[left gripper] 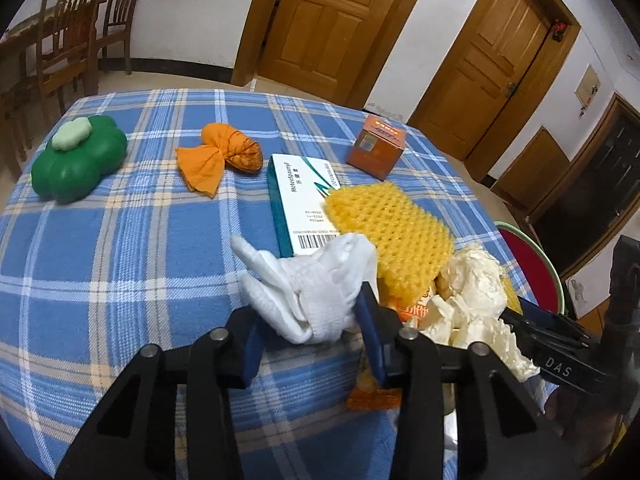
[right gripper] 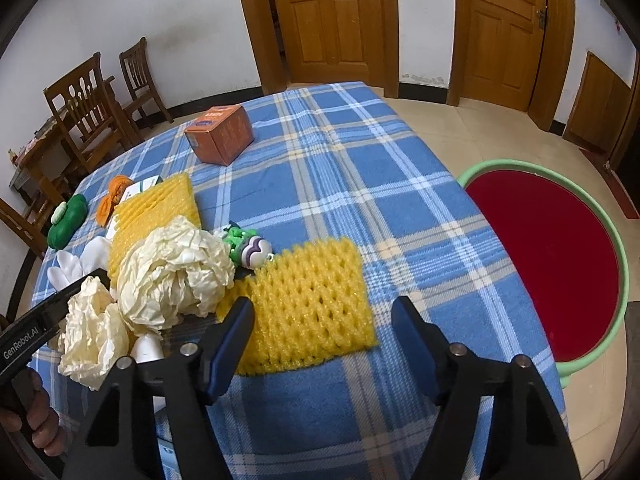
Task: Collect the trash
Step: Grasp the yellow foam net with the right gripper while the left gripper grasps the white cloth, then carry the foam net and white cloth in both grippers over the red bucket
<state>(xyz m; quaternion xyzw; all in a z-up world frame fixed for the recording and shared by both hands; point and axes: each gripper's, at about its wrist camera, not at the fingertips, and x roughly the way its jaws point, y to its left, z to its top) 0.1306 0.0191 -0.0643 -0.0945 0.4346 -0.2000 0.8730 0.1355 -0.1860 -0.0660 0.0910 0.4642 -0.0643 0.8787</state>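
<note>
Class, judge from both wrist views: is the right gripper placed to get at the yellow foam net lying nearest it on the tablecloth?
Probably yes. The right gripper is open, the yellow foam net lies flat between its fingers, and nothing covers the near edge.

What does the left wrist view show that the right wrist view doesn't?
Only the left wrist view: the left hand-held gripper closing around the white foam net, and the medicine box's printed face.

Only the right wrist view: a second yellow foam net between the right hand-held gripper's open jaws, a small green and purple toy, and the full red basin.

Both: crumpled paper, orange box, green clover-shaped object, plaid tablecloth.
</note>
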